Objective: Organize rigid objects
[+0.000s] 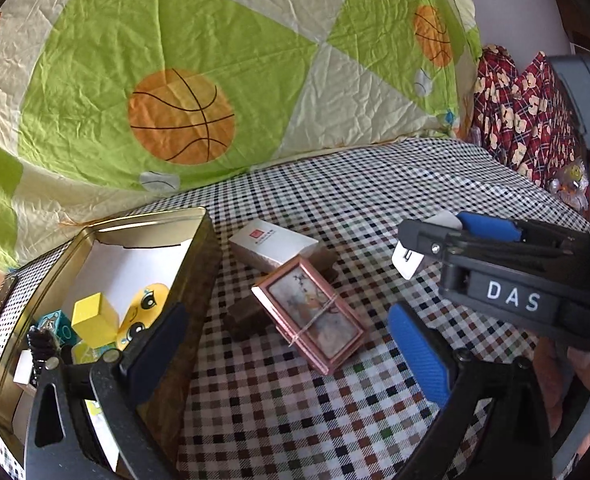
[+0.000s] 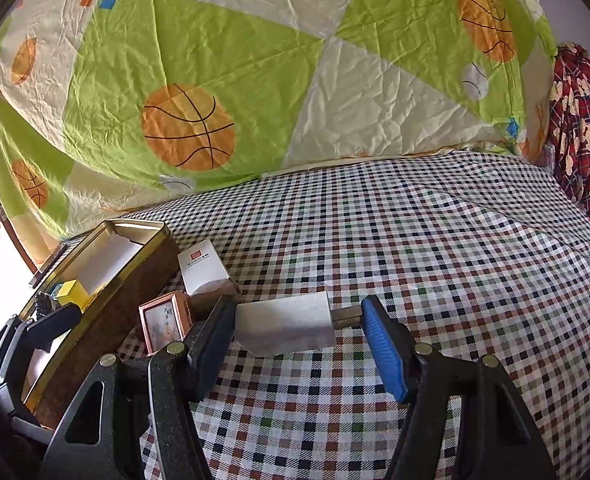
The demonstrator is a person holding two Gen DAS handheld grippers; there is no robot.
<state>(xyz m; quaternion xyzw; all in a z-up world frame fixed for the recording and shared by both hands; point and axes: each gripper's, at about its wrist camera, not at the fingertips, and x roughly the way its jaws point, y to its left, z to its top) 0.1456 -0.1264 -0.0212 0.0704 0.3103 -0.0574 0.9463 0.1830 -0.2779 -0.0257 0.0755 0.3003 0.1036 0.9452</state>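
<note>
A gold tin box (image 1: 199, 264) stands open at the left and holds a yellow block (image 1: 93, 316), a yellow cartoon toy (image 1: 143, 312) and small items. On the checked cloth lie a pink framed picture (image 1: 311, 312), a white carton (image 1: 273, 246) and a dark brown block (image 1: 243, 318). My left gripper (image 1: 291, 352) is open, one finger by the tin's wall. My right gripper (image 2: 295, 344) is closed on a white charger plug (image 2: 285, 324), its prongs against the blue pad; it also shows in the left wrist view (image 1: 411, 258).
A crumpled basketball-print quilt (image 1: 183, 80) rises behind the objects. A red patterned fabric (image 1: 527, 116) lies at the far right. The checked cloth (image 2: 455, 248) stretches to the right. The tin (image 2: 107, 300) and picture (image 2: 165, 320) sit left of my right gripper.
</note>
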